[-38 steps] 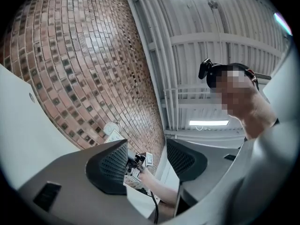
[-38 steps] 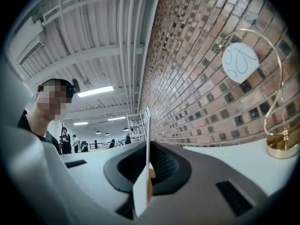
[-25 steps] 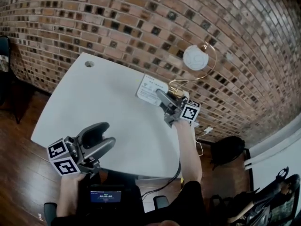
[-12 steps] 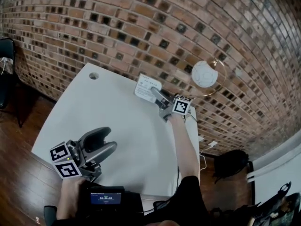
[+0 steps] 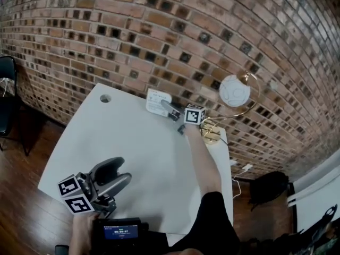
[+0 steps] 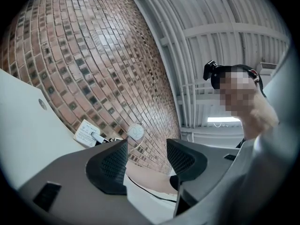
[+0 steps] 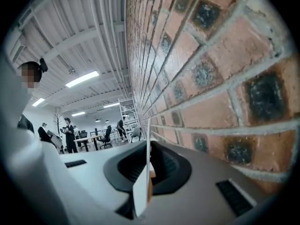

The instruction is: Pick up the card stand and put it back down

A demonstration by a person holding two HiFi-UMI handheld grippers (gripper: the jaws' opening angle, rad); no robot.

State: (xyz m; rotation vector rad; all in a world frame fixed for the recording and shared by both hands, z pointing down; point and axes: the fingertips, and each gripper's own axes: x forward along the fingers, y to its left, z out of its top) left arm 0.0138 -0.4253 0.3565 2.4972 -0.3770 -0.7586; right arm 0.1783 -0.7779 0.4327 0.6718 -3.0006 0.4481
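The card stand is a white printed card, held at the far edge of the white table close to the brick wall. My right gripper is shut on it. In the right gripper view the card stand shows edge-on, pinched between the dark pads of the right gripper. Whether it touches the table I cannot tell. My left gripper hovers open near the table's front left corner with nothing between its jaws. From the left gripper view the card stand is small and far off.
A lamp with a gold arc and a white globe stands on its gold base right of the right gripper. A cable hole marks the table's far left. A dark chair stands at the left, a small screen at the bottom.
The right gripper has carried the card stand left and toward the wall, away from the lamp base, which now shows. The left gripper has stayed where it was.
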